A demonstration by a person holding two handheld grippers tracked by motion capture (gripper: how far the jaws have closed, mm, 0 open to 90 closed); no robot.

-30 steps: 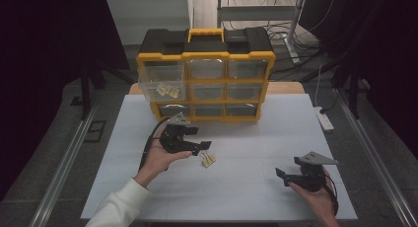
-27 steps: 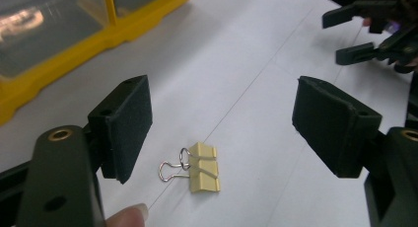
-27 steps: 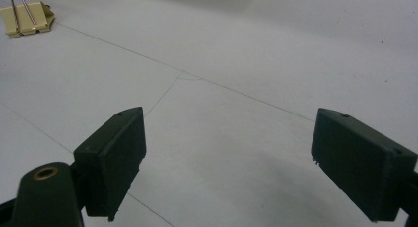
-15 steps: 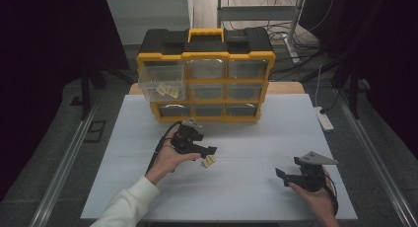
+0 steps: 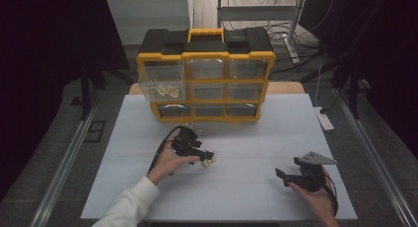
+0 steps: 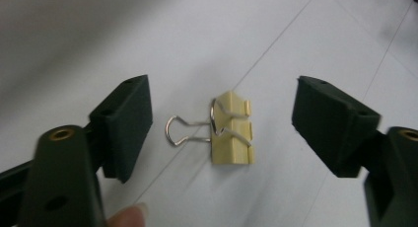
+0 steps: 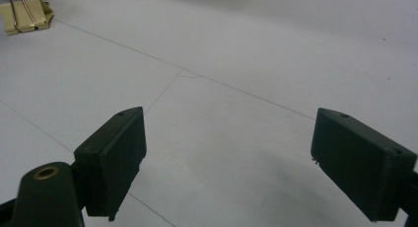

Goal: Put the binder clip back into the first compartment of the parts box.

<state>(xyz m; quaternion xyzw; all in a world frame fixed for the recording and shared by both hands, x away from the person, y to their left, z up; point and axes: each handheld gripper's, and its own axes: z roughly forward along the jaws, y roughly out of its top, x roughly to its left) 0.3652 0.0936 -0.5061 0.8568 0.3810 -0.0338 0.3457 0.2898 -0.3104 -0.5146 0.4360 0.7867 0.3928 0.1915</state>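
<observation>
A pale yellow binder clip with silver wire handles lies flat on the white table top. My left gripper is open, one jaw on each side of the clip and neither touching it. From above, the left gripper sits just left of the clip, at the middle of the table. My right gripper rests open near the front right, with bare table between its jaws. The same clip lies far off at the top left of the right gripper view.
A yellow and black drawer organizer stands at the table's back edge. Its top left clear drawer is pulled out and holds several yellow clips. A white power strip lies off the table's right side.
My left gripper has moved right and forward until its open jaws straddle the binder clip. The right gripper has stayed where it was.
</observation>
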